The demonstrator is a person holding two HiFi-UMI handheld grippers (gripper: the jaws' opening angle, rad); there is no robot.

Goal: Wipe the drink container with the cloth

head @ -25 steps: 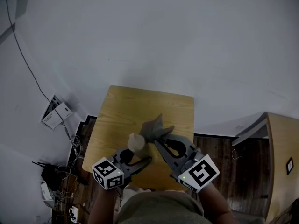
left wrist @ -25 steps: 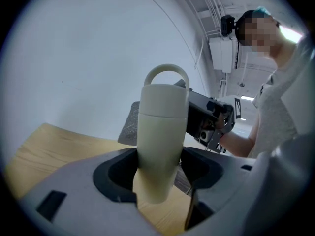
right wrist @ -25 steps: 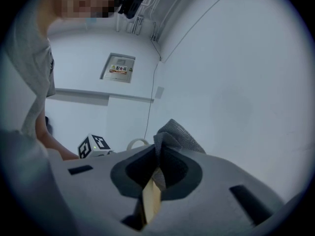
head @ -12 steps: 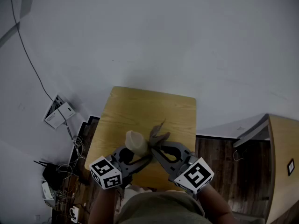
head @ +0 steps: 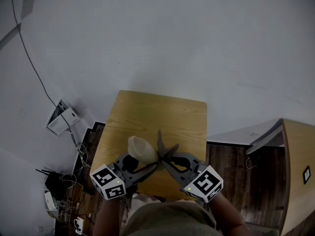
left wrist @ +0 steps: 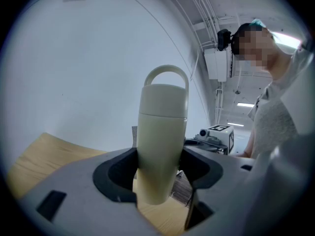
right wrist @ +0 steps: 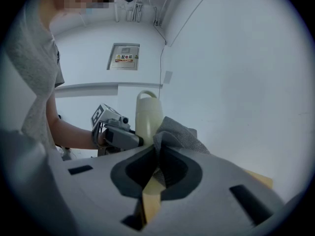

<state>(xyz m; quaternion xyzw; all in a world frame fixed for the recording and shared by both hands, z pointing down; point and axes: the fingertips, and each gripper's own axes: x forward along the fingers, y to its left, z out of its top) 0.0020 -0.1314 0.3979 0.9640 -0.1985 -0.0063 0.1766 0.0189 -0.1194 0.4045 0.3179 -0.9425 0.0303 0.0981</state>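
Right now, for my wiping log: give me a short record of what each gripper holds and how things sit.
left gripper: jaws shut on the bottle
right gripper: jaws shut on the cloth
bottle: cream, loop handle on top, upright
cloth: grey, bunched, close beside the bottle; contact unclear
table: wooden, under both grippers

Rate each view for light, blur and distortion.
Head view: dim and greyish, table edges bowed by the wide lens. Left gripper view: black round border, bottle sharp, near foreground soft, upper right blown out. Right gripper view: same round border, cloth weave crisp, foreground blurred.
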